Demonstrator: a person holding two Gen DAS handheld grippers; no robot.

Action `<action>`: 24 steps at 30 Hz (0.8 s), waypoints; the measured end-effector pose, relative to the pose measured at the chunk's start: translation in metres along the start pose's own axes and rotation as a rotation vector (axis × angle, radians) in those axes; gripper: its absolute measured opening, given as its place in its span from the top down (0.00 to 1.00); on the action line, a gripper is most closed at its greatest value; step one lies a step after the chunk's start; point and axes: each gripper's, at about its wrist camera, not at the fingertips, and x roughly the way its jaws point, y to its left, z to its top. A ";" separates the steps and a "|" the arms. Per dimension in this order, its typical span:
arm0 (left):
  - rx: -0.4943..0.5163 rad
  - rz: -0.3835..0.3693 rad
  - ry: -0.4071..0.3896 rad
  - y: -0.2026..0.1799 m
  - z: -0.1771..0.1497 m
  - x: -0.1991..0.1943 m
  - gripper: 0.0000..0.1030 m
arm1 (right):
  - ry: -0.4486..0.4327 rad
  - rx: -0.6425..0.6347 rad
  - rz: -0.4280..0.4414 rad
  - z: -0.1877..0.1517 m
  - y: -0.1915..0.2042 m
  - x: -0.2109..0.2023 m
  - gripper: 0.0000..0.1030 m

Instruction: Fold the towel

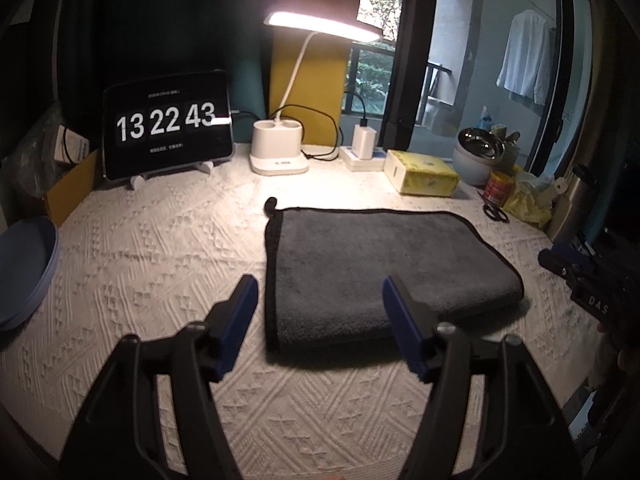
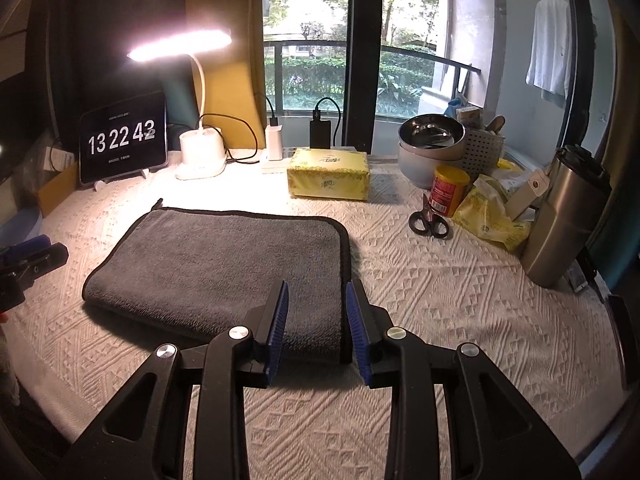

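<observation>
A grey towel (image 1: 372, 276) with a dark border lies folded flat on the white patterned tablecloth (image 1: 152, 248), its small hanging loop at the far corner nearest the lamp. The left gripper (image 1: 318, 292) hovers over the near left edge of the towel with its blue-padded fingers spread wide — nothing is between them. The right gripper (image 2: 317, 300) sits low at the near right corner of the towel, its fingers partly apart and holding nothing; the towel's bordered edge shows in the gap between them, though whether the pads touch the cloth cannot be told. Behind the towel stand a lit white desk lamp (image 2: 200, 148), a tablet (image 1: 168, 124) showing a clock, and a yellow tissue box (image 2: 328, 174). To the right, well apart from the towel, are black-handled scissors (image 2: 429, 220), a red can (image 2: 449, 189), a steel bowl (image 2: 431, 130) and a steel flask (image 2: 564, 216). A blue dish (image 1: 28, 268) sits at the table's left edge.
</observation>
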 end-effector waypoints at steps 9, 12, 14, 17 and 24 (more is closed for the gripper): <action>0.013 -0.009 -0.001 -0.004 -0.013 -0.017 0.35 | -0.003 -0.006 0.007 -0.010 0.005 -0.014 0.69; 0.017 -0.008 -0.009 -0.005 -0.016 -0.025 0.35 | -0.011 -0.009 0.008 -0.013 0.008 -0.023 0.69; 0.018 -0.011 -0.013 -0.006 -0.018 -0.031 0.35 | -0.016 -0.010 0.007 -0.015 0.008 -0.028 0.69; 0.020 -0.017 -0.017 -0.007 -0.022 -0.038 0.35 | -0.022 -0.013 0.005 -0.017 0.010 -0.036 0.69; 0.021 -0.031 -0.041 -0.010 -0.028 -0.059 0.35 | -0.036 -0.008 0.006 -0.023 0.012 -0.054 0.69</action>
